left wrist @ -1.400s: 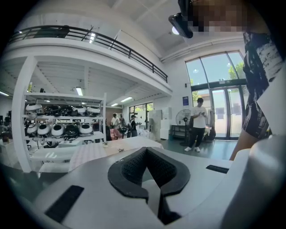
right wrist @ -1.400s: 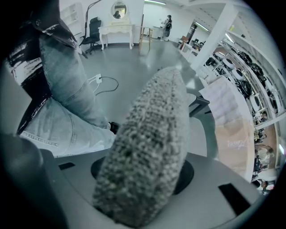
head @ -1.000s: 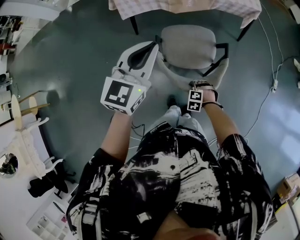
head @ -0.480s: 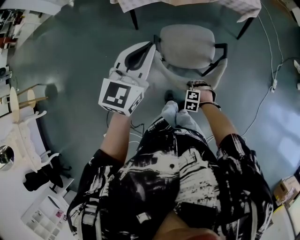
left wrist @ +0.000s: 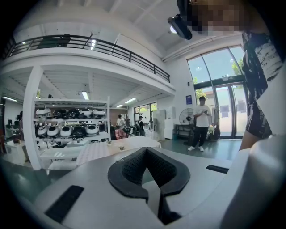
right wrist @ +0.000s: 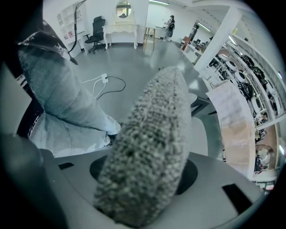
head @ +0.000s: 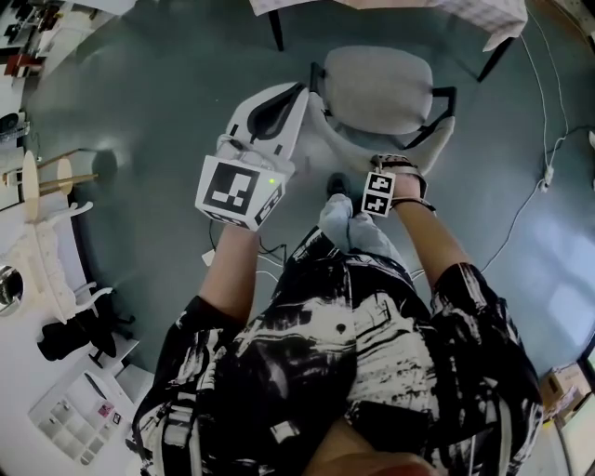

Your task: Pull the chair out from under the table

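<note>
Chair (head: pixel 376 88) stands on the grey floor (head: pixel 167 112), and the top edge of its fuzzy grey back is clamped in the right claw (head: pixel 394 169), which points steeply down. Its seat lies just beyond that claw, and the table (head: pixel 483 11) stands farther beyond, its cloth edge apart from the seat. Left claw (head: pixel 296 98) is level, off to the left of the right claw. Its dark pads meet at the tip around nothing, just beside the chair's arm.
</note>
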Motion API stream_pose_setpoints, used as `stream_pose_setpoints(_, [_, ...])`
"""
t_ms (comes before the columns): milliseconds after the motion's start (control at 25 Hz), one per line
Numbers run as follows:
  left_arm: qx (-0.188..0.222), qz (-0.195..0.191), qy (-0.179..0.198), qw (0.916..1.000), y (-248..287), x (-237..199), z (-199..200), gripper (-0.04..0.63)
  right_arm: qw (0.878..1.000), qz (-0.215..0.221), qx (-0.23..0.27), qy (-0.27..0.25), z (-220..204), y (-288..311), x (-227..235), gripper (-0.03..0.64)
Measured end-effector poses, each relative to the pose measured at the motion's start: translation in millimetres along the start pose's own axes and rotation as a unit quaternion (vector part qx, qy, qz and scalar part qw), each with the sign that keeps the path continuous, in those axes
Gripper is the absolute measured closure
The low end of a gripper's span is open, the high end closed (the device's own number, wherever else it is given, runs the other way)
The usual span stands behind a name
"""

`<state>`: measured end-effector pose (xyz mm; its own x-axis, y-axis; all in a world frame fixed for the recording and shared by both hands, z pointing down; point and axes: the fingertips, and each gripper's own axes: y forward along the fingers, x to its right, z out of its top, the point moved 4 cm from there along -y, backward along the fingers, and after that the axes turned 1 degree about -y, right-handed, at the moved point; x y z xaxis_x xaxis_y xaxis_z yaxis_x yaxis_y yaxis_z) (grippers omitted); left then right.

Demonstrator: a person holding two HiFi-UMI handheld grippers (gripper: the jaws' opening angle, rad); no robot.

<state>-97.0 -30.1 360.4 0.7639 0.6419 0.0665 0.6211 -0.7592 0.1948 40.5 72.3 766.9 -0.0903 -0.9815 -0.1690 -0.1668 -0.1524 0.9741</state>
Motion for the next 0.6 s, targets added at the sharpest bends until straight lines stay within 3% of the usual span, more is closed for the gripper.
stream_pose_setpoints(120, [0.0, 0.008, 0.0, 1.0, -11.1, 10.1, 0.2, 0.594, 1.0, -0.019, 0.018, 0.001, 4.4, -6.6, -3.3, 0.383])
stream_pose_setpoints(280, [0.011, 0.023, 0.0, 0.9997, -26.7, 21.1, 7.6, 0.594, 0.998, -0.039, 0.056, -0.004, 3.6, -38.7, -6.8, 0.382])
stream_pose_setpoints(400, [0.021, 0.023, 0.003, 0.9995, -37.2, 26.8, 19.1, 0.594, 0.992, -0.075, 0.095, 0.028, -8.8, -91.6, -1.8, 0.382])
stream_pose_setpoints(520, [0.032, 0.016, 0.007, 0.9993, -38.6, 24.2, 29.8, 0.594, 0.973, -0.14, 0.154, 0.104, -17.4, -168.8, 24.3, 0.383])
stream_pose_setpoints(600, [0.04, 0.007, 0.011, 0.9991, -39.1, 24.7, 41.2, 0.594, 0.946, -0.19, 0.211, 0.159, -13.2, -235.4, 45.1, 0.383])
